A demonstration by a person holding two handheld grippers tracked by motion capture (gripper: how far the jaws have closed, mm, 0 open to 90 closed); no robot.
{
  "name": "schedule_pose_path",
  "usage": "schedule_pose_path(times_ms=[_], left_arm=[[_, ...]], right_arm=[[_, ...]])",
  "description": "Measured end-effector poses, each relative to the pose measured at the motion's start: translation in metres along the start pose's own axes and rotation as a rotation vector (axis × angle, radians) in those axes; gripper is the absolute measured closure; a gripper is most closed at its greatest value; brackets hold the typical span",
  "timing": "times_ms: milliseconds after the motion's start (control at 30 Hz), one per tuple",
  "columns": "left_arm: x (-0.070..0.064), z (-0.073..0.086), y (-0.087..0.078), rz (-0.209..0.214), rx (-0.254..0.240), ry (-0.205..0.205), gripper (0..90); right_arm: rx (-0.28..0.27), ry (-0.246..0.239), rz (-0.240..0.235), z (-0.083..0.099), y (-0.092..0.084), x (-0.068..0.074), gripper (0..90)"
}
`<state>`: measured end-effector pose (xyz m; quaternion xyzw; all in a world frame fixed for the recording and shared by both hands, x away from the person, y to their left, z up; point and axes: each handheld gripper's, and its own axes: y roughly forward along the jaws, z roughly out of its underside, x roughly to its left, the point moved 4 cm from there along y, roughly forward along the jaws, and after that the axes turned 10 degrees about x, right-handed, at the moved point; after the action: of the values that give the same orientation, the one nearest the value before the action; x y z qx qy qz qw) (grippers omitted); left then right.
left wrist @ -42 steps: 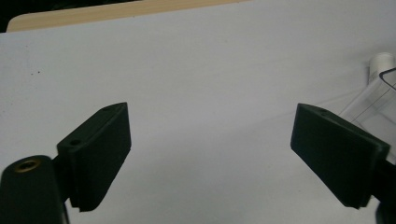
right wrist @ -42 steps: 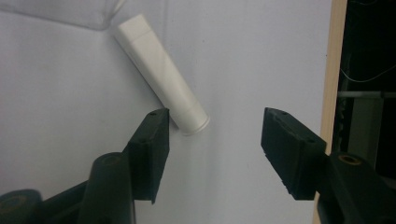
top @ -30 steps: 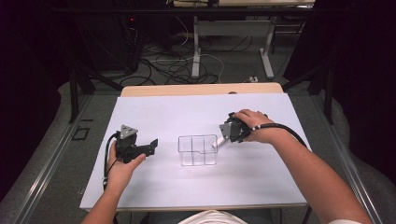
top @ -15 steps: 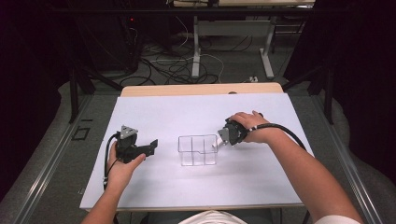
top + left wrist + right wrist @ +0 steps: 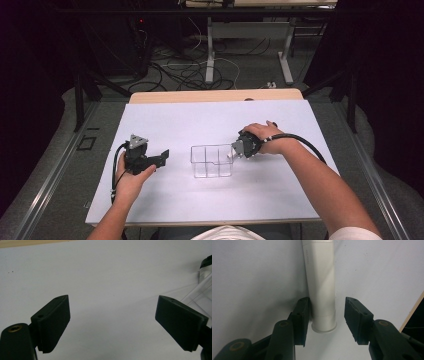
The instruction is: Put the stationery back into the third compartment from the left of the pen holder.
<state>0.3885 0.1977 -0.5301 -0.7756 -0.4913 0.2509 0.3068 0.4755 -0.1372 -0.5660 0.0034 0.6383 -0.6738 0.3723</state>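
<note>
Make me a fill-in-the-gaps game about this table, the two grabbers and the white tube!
1. The clear plastic box stands on the table between the two ____.
2. The white tube lies between the jaws of the ____ gripper.
3. The left gripper has its jaws wide ____ with nothing between them.
4. The sheet covering the table is ____ in colour.

Missing words: grippers; right; open; white
</note>
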Motion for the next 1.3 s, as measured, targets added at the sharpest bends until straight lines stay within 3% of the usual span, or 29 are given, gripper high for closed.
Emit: schedule_pose_path(times_ms=[167,200,233,333,367,400,433,500,567,633,767,833,933,967,1033,1300], left_arm=[[0.000,0.001,-0.001,0.002,0.007,0.006,13.0],[-0.001,0.001,-0.001,0.001,0.004,0.007,13.0],[-0.001,0.001,-0.001,0.001,0.004,0.007,13.1],[-0.001,0.001,-0.001,0.001,0.003,0.007,13.3],[-0.002,0.001,-0.001,0.003,-0.001,0.005,13.4],[-0.002,0.001,-0.001,0.002,0.002,0.005,13.4],[-0.002,0.001,-0.001,0.001,0.002,0.006,13.5],[-0.002,0.001,0.000,-0.004,0.001,0.008,13.6],[-0.001,0.001,-0.001,-0.002,0.006,0.009,13.7],[-0.001,0.001,0.000,-0.002,0.007,0.008,13.8],[-0.001,0.001,0.000,-0.002,0.005,0.007,14.0],[-0.001,0.001,0.000,-0.001,0.002,0.003,14.1],[-0.001,0.001,0.000,-0.003,0.002,0.004,14.2],[-0.002,0.001,0.000,-0.002,0.002,0.002,14.2],[-0.002,0.001,0.001,-0.005,-0.004,0.001,14.2],[0.000,0.000,-0.001,0.002,0.006,-0.004,14.2]], right_arm=[[-0.014,0.003,-0.016,0.001,0.004,0.001,63.1],[-0.006,-0.010,-0.042,0.002,0.005,0.002,64.4],[-0.020,0.006,-0.008,0.002,0.005,0.004,65.1],[-0.007,-0.006,-0.021,0.002,0.004,0.004,66.1],[-0.012,-0.001,0.001,0.002,0.004,0.005,66.3],[0.000,-0.030,-0.030,0.002,0.004,0.003,66.3],[-0.011,-0.025,-0.003,0.002,0.004,0.004,66.4],[-0.012,-0.022,0.003,0.002,0.004,0.005,66.5],[-0.006,-0.038,-0.023,0.002,0.004,0.004,66.5],[-0.022,-0.023,0.002,0.002,0.004,0.005,66.6],[-0.007,-0.019,-0.019,0.002,0.002,0.007,66.7],[-0.021,-0.021,0.019,0.002,0.003,0.006,66.7],[-0.004,-0.023,-0.021,0.002,0.001,0.007,66.7],[-0.021,-0.018,0.002,0.001,0.002,0.008,66.7],[-0.013,-0.032,-0.014,0.001,0.001,0.007,66.7],[-0.008,-0.028,0.047,0.004,-0.008,0.005,66.7]])
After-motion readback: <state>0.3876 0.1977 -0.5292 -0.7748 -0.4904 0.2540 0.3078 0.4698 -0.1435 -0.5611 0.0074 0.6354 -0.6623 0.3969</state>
